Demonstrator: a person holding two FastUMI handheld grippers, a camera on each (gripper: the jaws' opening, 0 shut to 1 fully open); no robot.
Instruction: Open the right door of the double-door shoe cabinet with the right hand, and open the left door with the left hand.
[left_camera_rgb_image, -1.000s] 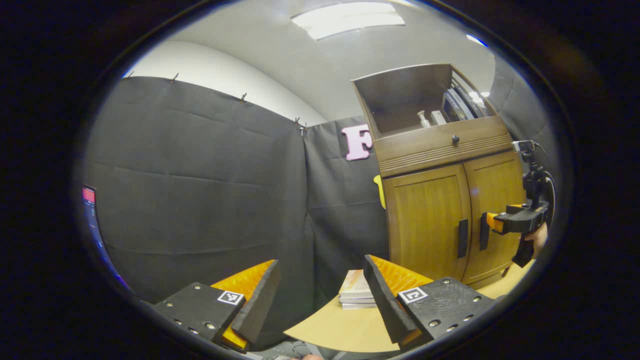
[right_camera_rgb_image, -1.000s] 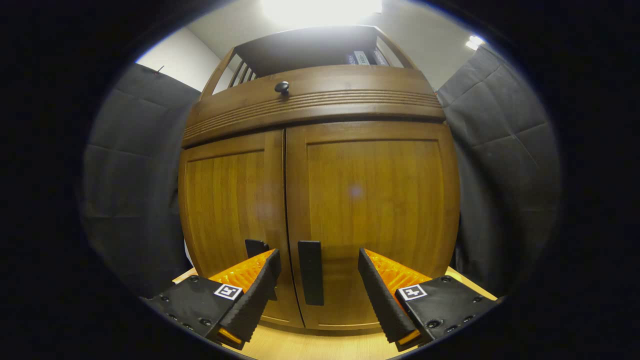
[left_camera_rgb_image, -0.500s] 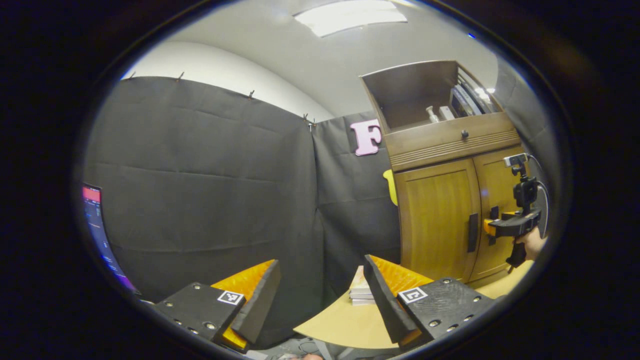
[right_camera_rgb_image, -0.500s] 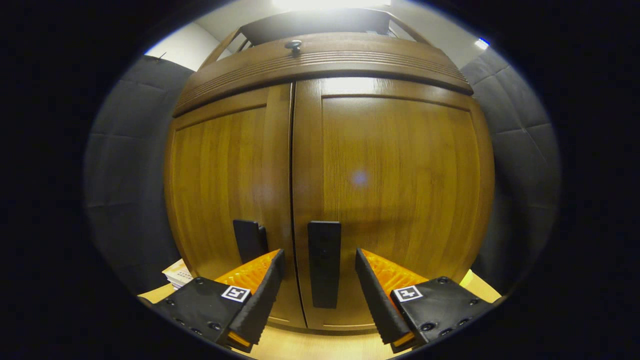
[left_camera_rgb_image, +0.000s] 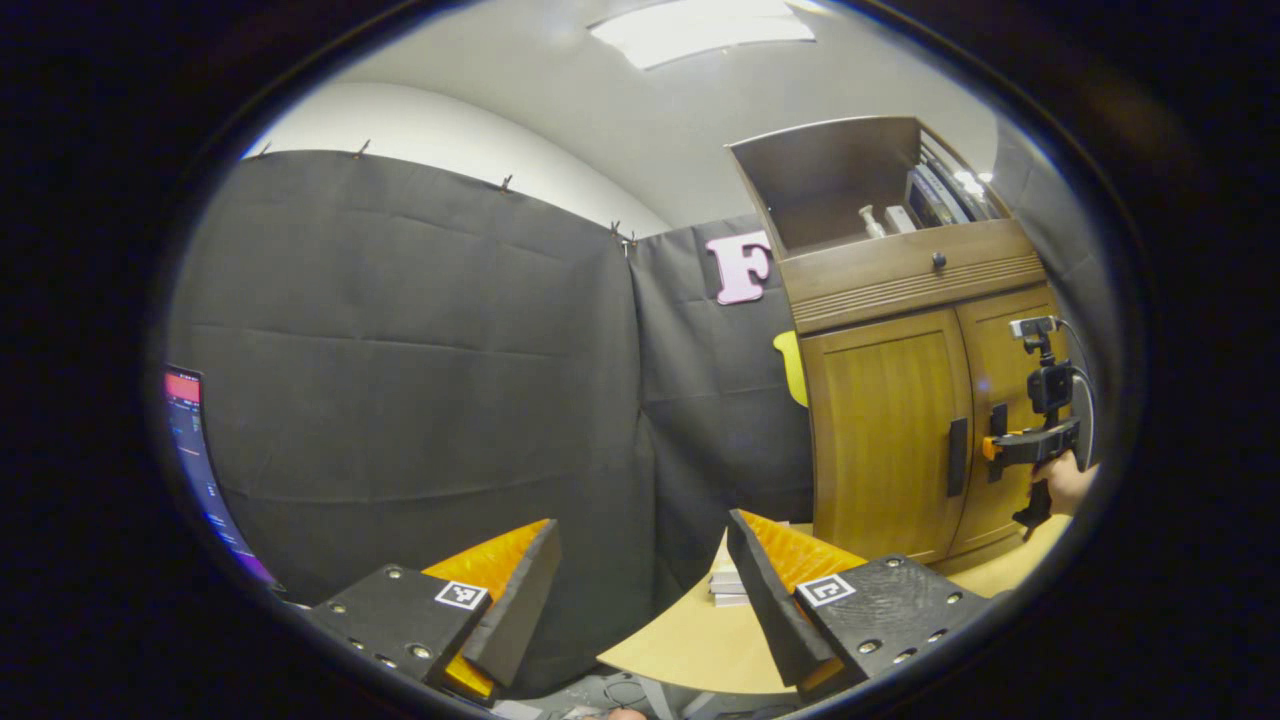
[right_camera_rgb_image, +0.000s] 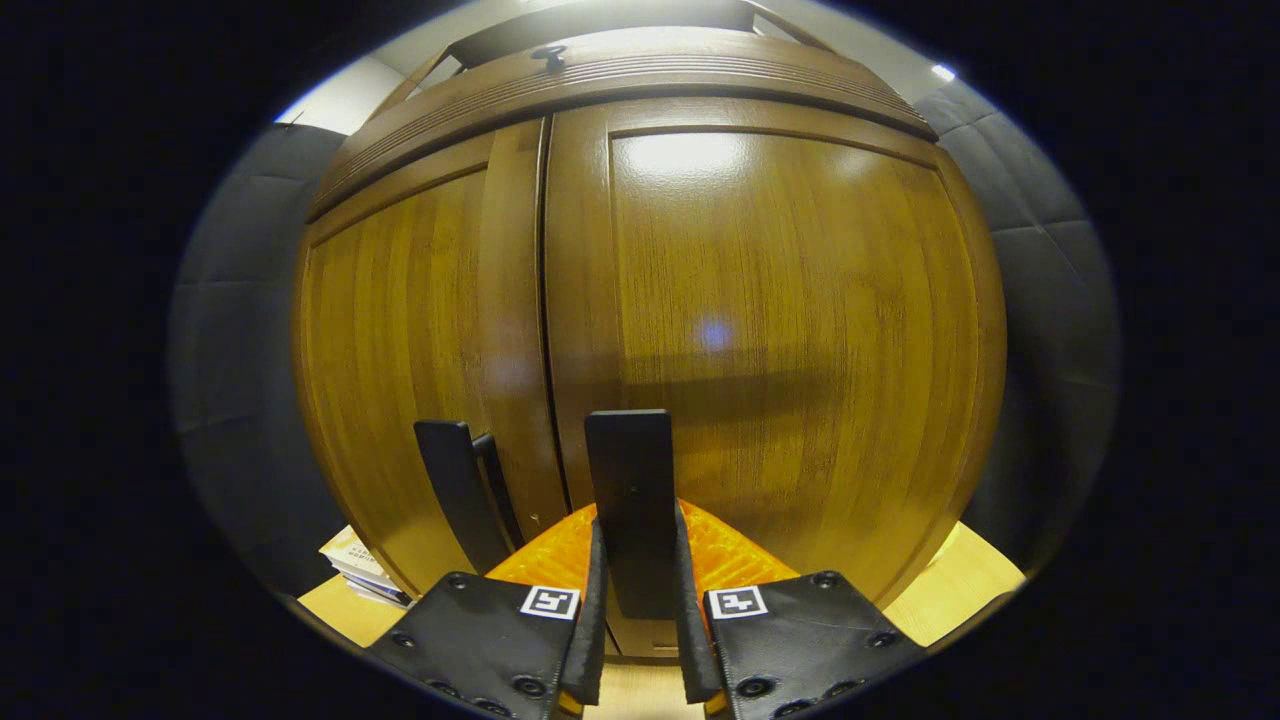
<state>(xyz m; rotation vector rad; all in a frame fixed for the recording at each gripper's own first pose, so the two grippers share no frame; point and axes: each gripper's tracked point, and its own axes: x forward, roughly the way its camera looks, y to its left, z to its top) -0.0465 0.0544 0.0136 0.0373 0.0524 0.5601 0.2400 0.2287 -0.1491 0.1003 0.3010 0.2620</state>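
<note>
I am holding two grippers in front of a wooden shoe cabinet (left_camera_rgb_image: 905, 400) that stands on a pale tabletop (left_camera_rgb_image: 680, 650). My right gripper (right_camera_rgb_image: 638, 610) has its two fingers pressed against either side of the dark vertical handle of the right door (right_camera_rgb_image: 632, 510), so the jaws are nearly together with only the handle's width between them. I hold the handle low on its length, because a firm pinch there lets me swing the door outward on its far-edge hinge. The right door (right_camera_rgb_image: 780, 330) looks closed, flush with the left door (right_camera_rgb_image: 400, 340) at the centre seam, though the curved lens makes a slight gap hard to rule out.

My left gripper (left_camera_rgb_image: 640, 590) hangs well back and off to the side, its jaws spread wide and holding nothing. It points mostly at the black cloth wall (left_camera_rgb_image: 400, 350), with the cabinet off to its right. I judge it waits there so it stays clear of the right door's swing. The left door's handle (left_camera_rgb_image: 957, 457) is free, just beside the one I have gripped. In the left gripper view I can see a hand (left_camera_rgb_image: 1068, 480) around the right gripper's grip at the cabinet front. A small stack of books (left_camera_rgb_image: 728, 585) lies on the table near the cabinet's left side.
</note>
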